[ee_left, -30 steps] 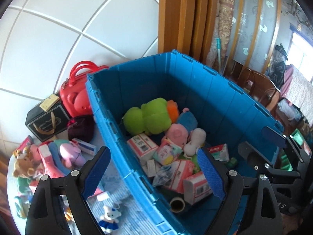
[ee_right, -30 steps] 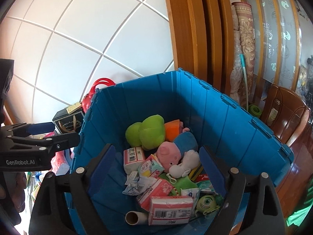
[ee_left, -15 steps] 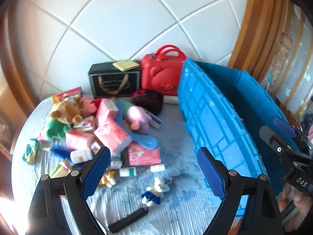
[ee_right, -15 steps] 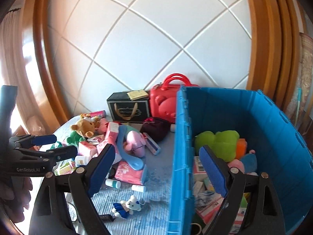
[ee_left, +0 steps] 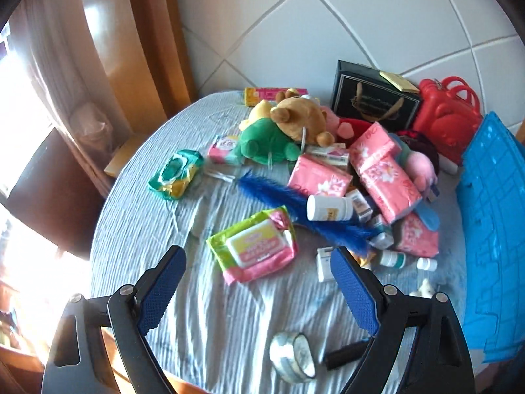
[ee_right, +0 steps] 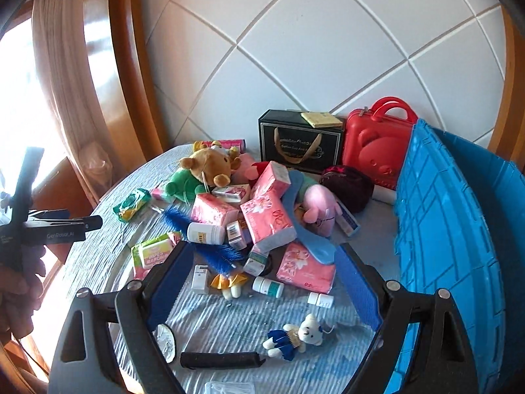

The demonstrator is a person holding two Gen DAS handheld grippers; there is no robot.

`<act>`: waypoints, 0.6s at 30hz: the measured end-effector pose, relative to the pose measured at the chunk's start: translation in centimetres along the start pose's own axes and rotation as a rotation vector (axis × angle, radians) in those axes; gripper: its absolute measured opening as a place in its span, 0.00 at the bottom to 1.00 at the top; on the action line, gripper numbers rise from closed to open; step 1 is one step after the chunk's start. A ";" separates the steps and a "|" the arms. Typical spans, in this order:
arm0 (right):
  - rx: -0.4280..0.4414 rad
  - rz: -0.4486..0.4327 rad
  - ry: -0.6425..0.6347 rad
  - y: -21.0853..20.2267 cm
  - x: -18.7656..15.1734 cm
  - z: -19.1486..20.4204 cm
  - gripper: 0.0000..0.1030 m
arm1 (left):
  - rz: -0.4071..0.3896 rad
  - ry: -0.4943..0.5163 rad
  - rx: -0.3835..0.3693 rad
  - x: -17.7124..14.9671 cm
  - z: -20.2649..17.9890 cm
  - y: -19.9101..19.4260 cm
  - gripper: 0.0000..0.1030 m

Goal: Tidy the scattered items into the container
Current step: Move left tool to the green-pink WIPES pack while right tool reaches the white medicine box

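Both hand-held grippers empty above the cluttered table
Left hand-held gripper [ee_left: 259, 290] and right hand-held gripper [ee_right: 262, 282] gape wide; blue container [ee_right: 459, 246] stands beside the pile.

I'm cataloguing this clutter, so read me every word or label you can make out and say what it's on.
"WIPES": on the pink and green wipes pack.
"GenRobot.AI": on the left gripper.
Gold lettering on the black gift box: too blurred.
Labels on the white bottle and pink tissue packs: too small.
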State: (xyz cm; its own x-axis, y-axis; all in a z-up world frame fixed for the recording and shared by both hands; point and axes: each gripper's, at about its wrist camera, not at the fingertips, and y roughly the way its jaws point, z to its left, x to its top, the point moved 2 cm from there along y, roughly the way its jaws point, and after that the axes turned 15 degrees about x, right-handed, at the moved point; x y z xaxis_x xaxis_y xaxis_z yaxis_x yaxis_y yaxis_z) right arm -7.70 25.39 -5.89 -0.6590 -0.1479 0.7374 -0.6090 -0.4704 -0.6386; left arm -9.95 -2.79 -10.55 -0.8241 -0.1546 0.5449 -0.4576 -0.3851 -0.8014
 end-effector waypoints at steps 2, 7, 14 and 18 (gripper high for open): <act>0.007 0.020 -0.001 1.4 -0.3 1.3 0.86 | 0.020 -0.012 -0.020 0.0 1.1 1.4 0.88; 0.013 0.070 0.004 5.0 -1.1 3.6 0.86 | 0.081 -0.033 -0.059 0.1 3.9 5.6 0.89; 0.011 0.162 0.030 11.2 -4.6 4.9 0.86 | 0.126 0.021 -0.131 -0.3 4.8 11.8 0.92; 0.012 0.207 0.041 15.7 -6.6 5.6 0.86 | 0.147 0.106 -0.109 -1.2 3.3 16.0 0.92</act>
State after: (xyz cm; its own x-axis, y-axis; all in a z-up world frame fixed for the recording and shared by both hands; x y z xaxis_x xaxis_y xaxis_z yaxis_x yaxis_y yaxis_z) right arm -10.46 14.13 -19.52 -0.7872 -0.2075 0.5808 -0.4532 -0.4441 -0.7729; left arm -15.14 -11.78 -23.24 -0.9125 -0.1035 0.3957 -0.3584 -0.2634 -0.8956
